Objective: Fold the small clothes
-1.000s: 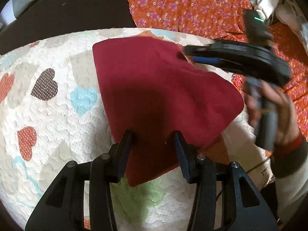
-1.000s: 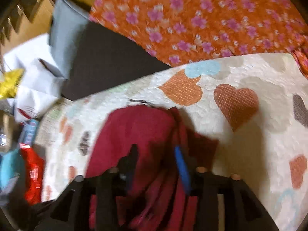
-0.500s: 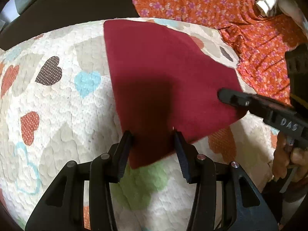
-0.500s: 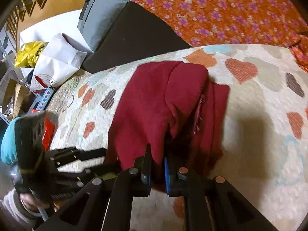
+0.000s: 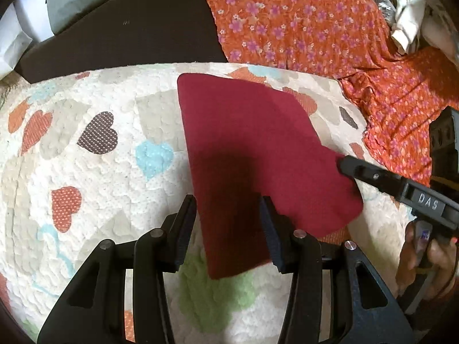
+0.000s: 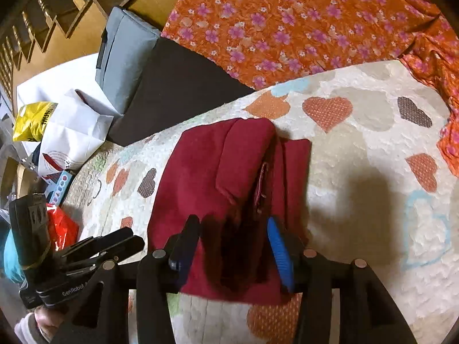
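— Looking past the work, what's around it?

— A heart-print quilt (image 5: pixel 94 172) covers the bed, with an orange floral sheet (image 5: pixel 287 23) at its far side and a dark cushion (image 6: pixel 178 86) next to that. Beyond the edge sit a grey bag (image 6: pixel 123 51), a white paper bag (image 6: pixel 71 132), a yellow bag (image 6: pixel 31 120) and something red (image 6: pixel 61 226) lower down. None of it lies on the garment.

— And the garment?

— The maroon cloth (image 5: pixel 252 149) lies on the quilt, folded over itself; from the right side the layers and an inner seam show (image 6: pixel 229 177).

— The left gripper?

— Left gripper (image 5: pixel 228 223) is spread wide, its fingers (image 5: pixel 186 215) either side of the cloth's near corner, gripping nothing. I cannot tell whether the tips touch the fabric.

— The right?

— Right gripper (image 6: pixel 232 243) also stands wide apart, blue pads (image 6: pixel 279 255) showing, straddling the near edge of the folds. From the left view its tip (image 5: pixel 344 164) meets the cloth's right edge.
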A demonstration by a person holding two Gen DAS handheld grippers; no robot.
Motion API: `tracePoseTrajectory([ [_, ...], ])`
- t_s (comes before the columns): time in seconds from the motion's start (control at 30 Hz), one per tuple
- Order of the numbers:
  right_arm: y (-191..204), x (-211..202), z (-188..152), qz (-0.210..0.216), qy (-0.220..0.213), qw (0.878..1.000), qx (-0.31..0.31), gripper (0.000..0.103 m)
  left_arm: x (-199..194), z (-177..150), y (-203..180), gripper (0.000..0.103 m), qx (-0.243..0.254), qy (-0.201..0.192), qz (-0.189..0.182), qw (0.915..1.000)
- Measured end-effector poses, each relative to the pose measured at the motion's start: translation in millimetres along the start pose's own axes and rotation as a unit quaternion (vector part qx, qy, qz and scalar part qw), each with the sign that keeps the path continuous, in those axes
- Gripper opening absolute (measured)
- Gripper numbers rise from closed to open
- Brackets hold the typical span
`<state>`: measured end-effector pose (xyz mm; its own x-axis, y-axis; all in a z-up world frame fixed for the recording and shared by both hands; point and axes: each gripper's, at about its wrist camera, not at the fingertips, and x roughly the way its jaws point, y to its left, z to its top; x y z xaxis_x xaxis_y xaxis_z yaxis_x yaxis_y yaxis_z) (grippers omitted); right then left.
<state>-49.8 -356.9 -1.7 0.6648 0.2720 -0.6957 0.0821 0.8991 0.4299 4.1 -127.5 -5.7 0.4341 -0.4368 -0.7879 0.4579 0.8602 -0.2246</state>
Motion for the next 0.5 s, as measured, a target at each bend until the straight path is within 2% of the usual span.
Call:
tracePoseTrajectory([
  [0.03, 0.7, 7.4, -0.3, 0.005, 0.011, 1.0, -0.001, 0.047, 5.8, 0.4, -0.6, 0.045, -0.002, 0.003, 0.004, 1.0],
  [0.07, 1.9, 15.9, -1.4, 0.018, 0.022, 1.0, -0.002, 0.04, 13.8, -0.7, -0.8, 0.045, -0.005, 0.01, 0.008, 0.9999],
  [0.1, 4.8, 19.8, -2.3, 0.024, 0.025, 0.999, -0.006, 0.025, 18.0, -1.9, -1.3, 0.045, -0.005, 0.015, 0.008, 0.9998],
  [0.17, 7.7, 27.8, -1.3, 0.004, 0.02, 0.999, -0.03, 0.017, 27.9, -5.4, -4.3, 0.045, -0.002, 0.026, 0.004, 0.9997],
  [0.23, 6.6, 25.3, -2.9, -0.006, 0.031, 0.999, -0.028, 0.014, 28.7, -6.7, -7.2, 0.048, 0.003, 0.028, 0.006, 0.9996],
  [0.33, 15.8, 13.7, -8.6, -0.021, 0.042, 0.996, -0.073, 0.013, 32.2, -9.5, -9.1, 0.053, 0.002, 0.045, -0.001, 0.999],
  [0.4, 0.4, 28.0, -12.0, -0.031, 0.067, 0.995, -0.063, 0.013, 37.2, -11.9, -9.1, 0.056, 0.001, 0.046, 0.002, 0.999],
  [0.43, -7.7, 31.3, -12.3, -0.02, 0.07, 0.996, -0.043, 0.013, 39.4, -12.4, -9.6, 0.056, 0.001, 0.047, 0.005, 0.9989],
  [0.5, -20.5, 21.9, -5.0, 0.031, 0.051, 0.998, 0.012, 0.016, 39.1, -12.8, -9.0, 0.056, -0.003, 0.044, 0.006, 0.999],
])
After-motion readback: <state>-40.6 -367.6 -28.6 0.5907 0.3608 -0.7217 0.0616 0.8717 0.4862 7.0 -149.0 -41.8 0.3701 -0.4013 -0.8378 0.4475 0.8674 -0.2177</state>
